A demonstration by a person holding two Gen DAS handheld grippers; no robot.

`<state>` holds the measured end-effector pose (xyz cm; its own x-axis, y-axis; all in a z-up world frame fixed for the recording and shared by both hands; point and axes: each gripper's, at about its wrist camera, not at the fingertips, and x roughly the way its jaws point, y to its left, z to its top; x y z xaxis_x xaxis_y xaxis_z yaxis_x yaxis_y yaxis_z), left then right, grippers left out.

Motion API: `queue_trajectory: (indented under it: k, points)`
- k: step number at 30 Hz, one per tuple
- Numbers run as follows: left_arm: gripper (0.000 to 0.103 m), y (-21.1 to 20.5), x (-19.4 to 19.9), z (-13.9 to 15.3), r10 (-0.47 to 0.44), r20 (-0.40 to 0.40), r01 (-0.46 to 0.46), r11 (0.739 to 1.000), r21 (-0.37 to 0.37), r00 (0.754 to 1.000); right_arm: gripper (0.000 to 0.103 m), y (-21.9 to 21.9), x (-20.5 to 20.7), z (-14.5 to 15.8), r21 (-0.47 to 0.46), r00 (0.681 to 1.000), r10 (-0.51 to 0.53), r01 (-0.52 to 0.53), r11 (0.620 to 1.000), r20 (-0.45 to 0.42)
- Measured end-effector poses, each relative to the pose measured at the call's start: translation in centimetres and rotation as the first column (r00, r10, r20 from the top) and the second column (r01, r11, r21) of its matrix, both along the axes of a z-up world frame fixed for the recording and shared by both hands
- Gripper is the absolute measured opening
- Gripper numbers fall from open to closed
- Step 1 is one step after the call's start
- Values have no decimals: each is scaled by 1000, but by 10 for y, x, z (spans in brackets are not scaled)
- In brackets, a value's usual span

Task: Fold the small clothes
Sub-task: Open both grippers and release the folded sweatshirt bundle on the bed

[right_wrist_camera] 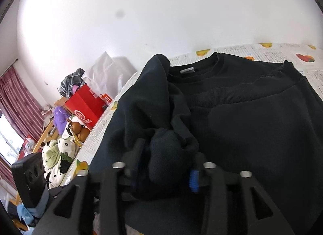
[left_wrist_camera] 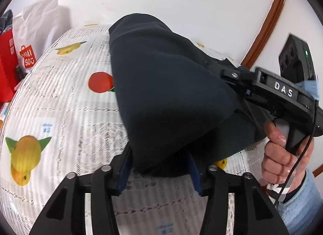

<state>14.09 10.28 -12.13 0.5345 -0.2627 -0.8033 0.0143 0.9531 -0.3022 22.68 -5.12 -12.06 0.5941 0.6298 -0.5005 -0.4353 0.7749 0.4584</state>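
A dark navy sweatshirt (left_wrist_camera: 161, 83) lies on a table covered with a newspaper-and-fruit print cloth (left_wrist_camera: 60, 103). In the right wrist view the sweatshirt (right_wrist_camera: 252, 123) is spread flat, its collar and white label (right_wrist_camera: 186, 71) at the far side and a sleeve bunched up at the left. My left gripper (left_wrist_camera: 159, 174) stands open with a raised fold of the fabric hanging loosely between its blue pads. My right gripper (right_wrist_camera: 167, 170) is open too, a rounded wad of sleeve sitting between its fingers. A hand (left_wrist_camera: 282, 154) holds the right gripper's body (left_wrist_camera: 282, 91) at the sweatshirt's right edge.
A red box (left_wrist_camera: 6, 63) and a white shopping bag (left_wrist_camera: 38, 33) stand at the table's far left by the white wall. Beyond the table's left edge lie a red box (right_wrist_camera: 86, 105), plush toys (right_wrist_camera: 60, 148) and a striped curtain (right_wrist_camera: 18, 97). A curved wooden rim (left_wrist_camera: 268, 22) runs at the right.
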Motion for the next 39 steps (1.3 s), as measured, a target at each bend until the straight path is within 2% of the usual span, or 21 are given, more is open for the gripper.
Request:
queue_trajectory:
  k: [4,6,7,9,11,14,16,18,21,24,25,28,31,33,35,39]
  points:
    - [54,-18,10,-4,15,-1,-15,997,72,1000,48,17,16,-8,-9,998,-36,35,999,-50]
    - [56,-23,11,-4,24,4,-24,994,111,1000,31,25,20,-10,-22,997,-47,46,999,-54]
    - [56,-24,12,-5,27,6,-28,992,122,1000,19,28,20,-8,-35,998,-53,52,998,-39]
    - [56,-26,13,-4,31,5,-31,991,133,1000,17,22,14,2,-47,999,-52,52,998,17]
    - [56,-28,13,-4,35,1,-35,989,141,999,15,6,2,18,-16,994,-60,62,998,96]
    - [56,-28,20,-5,34,-4,-34,990,140,999,15,-34,-24,38,70,970,-134,122,990,202]
    - [57,-32,21,-4,27,-2,-27,989,146,1000,15,-62,-37,37,119,959,-186,163,979,212]
    - [57,-35,21,-4,23,-1,-23,987,161,1000,15,-83,-39,19,116,967,-220,206,972,130]
    - [58,-38,17,-2,20,1,-20,987,161,1000,17,-89,-36,-15,8,975,-220,219,976,37]
    - [58,-37,13,-1,13,5,-14,987,158,1000,25,-99,-34,-30,21,977,-210,211,977,-38]
    - [57,-36,12,0,9,7,-9,989,147,1000,32,-104,-34,-28,45,977,-208,210,977,-45]
    - [57,-29,7,2,-21,19,19,996,84,1000,48,-108,-34,-16,40,973,-230,230,972,-17]
    - [59,-30,6,4,-30,25,28,995,91,999,48,-109,-28,-3,32,972,-233,232,972,25]
    - [59,-34,8,4,-38,22,36,995,93,999,44,-108,-28,5,16,973,-227,227,974,49]
    - [59,-40,10,6,-41,20,39,995,93,999,35,-101,-29,14,-3,980,-182,182,983,83]
    - [59,-52,18,5,-42,5,41,990,133,999,33,-81,-36,18,-76,988,-97,106,991,117]
